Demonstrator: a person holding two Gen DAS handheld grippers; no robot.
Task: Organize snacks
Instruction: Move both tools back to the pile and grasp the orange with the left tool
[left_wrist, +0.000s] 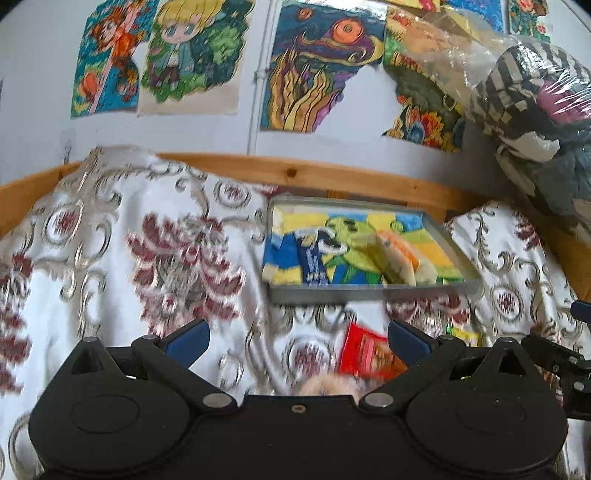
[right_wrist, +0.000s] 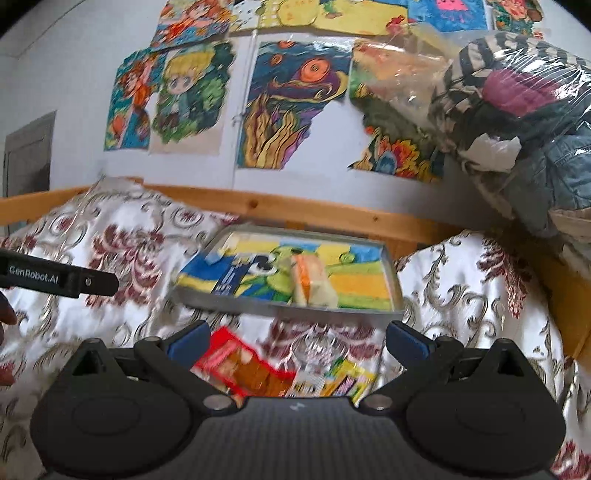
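Your left gripper (left_wrist: 297, 338) and right gripper (right_wrist: 297, 338) both gape, holding nothing. Shallow metal tray (right_wrist: 280, 309) on brocade cloth (left_wrist: 110, 229); glossy red packet (right_wrist: 243, 365) lies nearest.

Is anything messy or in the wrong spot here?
Yes. A red snack packet and a yellow one lie loose on the patterned cloth, outside the tray where other packets sit.

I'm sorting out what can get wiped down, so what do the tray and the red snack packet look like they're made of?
Tray: likely thin metal, dull grey, with a raised, rolled-looking rim; its floor carries a colourful cartoon picture. Red snack packet: probably glossy plastic film, flat and printed, though motion blur hides detail.
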